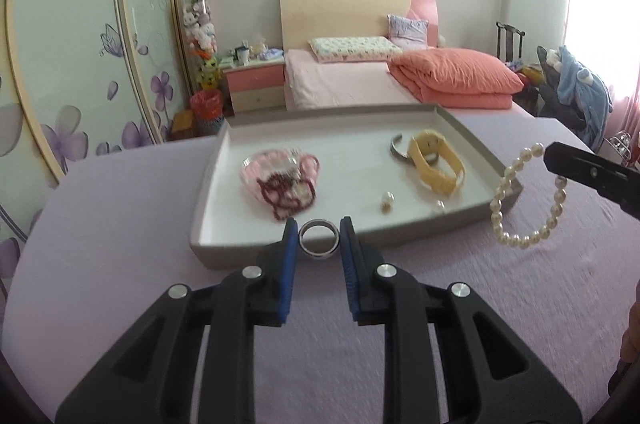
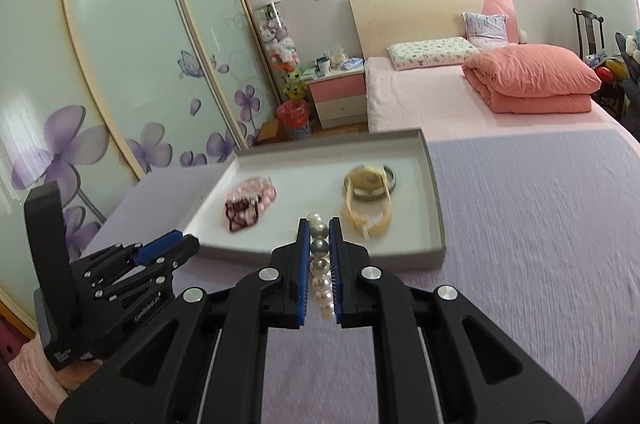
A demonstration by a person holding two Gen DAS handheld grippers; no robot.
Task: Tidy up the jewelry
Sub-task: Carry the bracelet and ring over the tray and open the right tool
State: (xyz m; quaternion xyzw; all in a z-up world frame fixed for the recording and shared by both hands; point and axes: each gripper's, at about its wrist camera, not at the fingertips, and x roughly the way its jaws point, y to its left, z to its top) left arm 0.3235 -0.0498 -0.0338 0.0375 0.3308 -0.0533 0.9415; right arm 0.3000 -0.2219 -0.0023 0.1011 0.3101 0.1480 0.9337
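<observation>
Your left gripper point(image 1: 319, 238) pinches a silver ring point(image 1: 319, 239) between its blue pads, just short of the tray's point(image 1: 280, 244) near wall. Your right gripper point(image 2: 319, 248) is clamped on a pearl bracelet point(image 1: 528, 196), whose loop hangs free beside the tray's right near corner. Place one piece at a time, I would say. Carry the ring over the wall to the bare floor near the small earring point(image 1: 387, 202), lower until it almost touches, then release, or it may roll. Keep the pearls clear of the rim so the loop doesn't snag. Set them between the pink bracelets point(image 1: 280, 180) and the yellow watch point(image 1: 436, 164).
</observation>
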